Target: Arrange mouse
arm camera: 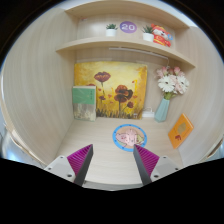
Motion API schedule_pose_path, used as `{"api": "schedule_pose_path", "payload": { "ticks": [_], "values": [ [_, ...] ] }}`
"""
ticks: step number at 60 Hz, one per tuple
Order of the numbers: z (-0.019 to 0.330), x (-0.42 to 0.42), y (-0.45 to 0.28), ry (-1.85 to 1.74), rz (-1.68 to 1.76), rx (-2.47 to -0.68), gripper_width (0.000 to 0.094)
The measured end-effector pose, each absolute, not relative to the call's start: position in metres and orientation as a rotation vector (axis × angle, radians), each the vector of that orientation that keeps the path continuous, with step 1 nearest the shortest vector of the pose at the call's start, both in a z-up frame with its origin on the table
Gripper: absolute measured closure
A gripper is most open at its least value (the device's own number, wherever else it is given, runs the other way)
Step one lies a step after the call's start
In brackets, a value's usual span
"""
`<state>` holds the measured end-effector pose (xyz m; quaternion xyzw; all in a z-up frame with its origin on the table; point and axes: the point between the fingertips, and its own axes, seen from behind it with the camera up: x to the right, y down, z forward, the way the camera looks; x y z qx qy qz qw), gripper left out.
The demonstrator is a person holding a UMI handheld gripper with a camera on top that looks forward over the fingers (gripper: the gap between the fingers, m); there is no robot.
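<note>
Looking along the gripper [113,163], its two fingers stand spread apart with their magenta pads [80,157] facing each other across a bare gap; nothing is held between them. They hang over the near part of a pale wooden desk [100,140] set in an alcove of the same wood.

Just ahead of the fingers, toward the middle of the desk, lies a round blue and pink object [130,137] with printed figures on it; whether it is a mouse pad or a mouse resting on one I cannot tell, and no mouse shows clearly elsewhere. An orange card [181,130] leans near the desk's right edge. A teal vase of pale flowers [166,95] stands at the back right corner. A flower painting [112,88] leans against the back wall, with a small green book [84,102] propped in front of its left part.

Above, a lower shelf [90,43] carries a small potted plant [111,30], a purple round sign [128,27], another small plant [148,33] and an orange-red toy [162,38]. A further shelf [120,8] runs higher up.
</note>
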<state>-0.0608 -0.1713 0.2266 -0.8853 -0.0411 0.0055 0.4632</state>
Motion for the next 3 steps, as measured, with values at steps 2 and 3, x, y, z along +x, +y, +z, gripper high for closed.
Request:
{"api": "schedule_pose_path", "payload": {
  "ticks": [2,3],
  "values": [
    [0.2265,-0.062,-0.1743,-0.1,0.016,-2.177,0.0119],
    [0.2264,-0.0622,-0.1753,-0.101,0.016,-2.179,0.0118]
  ]
}}
